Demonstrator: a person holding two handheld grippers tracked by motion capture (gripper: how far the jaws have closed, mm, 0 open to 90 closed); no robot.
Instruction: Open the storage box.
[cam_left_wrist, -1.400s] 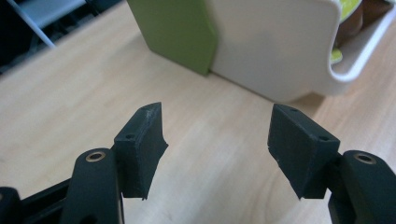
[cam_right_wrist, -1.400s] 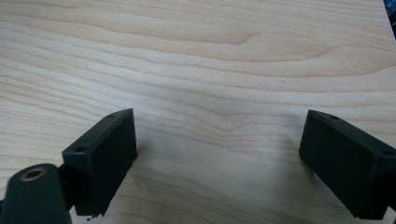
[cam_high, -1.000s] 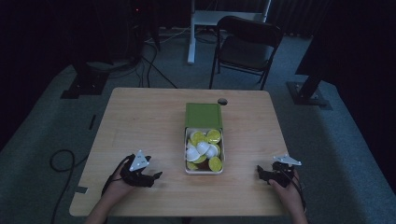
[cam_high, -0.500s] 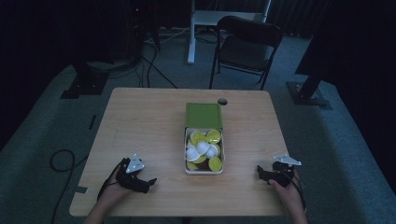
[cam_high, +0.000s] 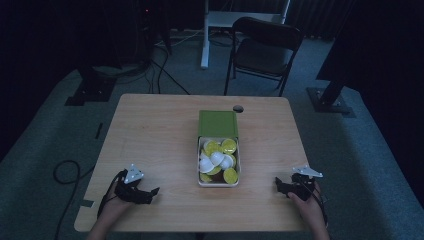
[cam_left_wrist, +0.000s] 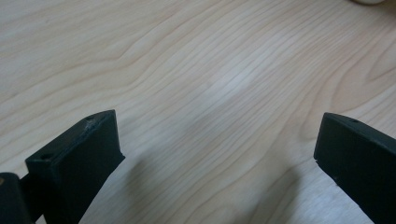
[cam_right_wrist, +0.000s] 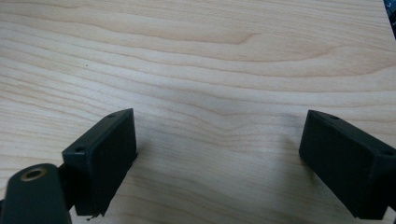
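A white box (cam_high: 202, 170) with a green lid (cam_high: 218, 123) swung back stands mid-table, holding several yellow and white rounded pieces (cam_high: 218, 158). My left gripper (cam_high: 154, 193) rests near the table's front left corner, well left of the box. Its jaws have just been opening and stand wide apart over bare wood (cam_left_wrist: 219, 149), with nothing between them. My right gripper (cam_high: 278, 185) lies near the front right edge, right of the box. It is open too, with only wood grain between its jaws (cam_right_wrist: 219, 149).
The wooden table (cam_high: 150, 135) has a small dark round hole (cam_high: 238, 108) behind the lid. A black chair (cam_high: 265, 50) and a white desk leg (cam_high: 205, 35) stand beyond the far edge. Cables (cam_high: 65, 172) lie on the carpet at left.
My left hand has slid left and toward the table's front edge, away from the box. The right hand and the box have not moved.
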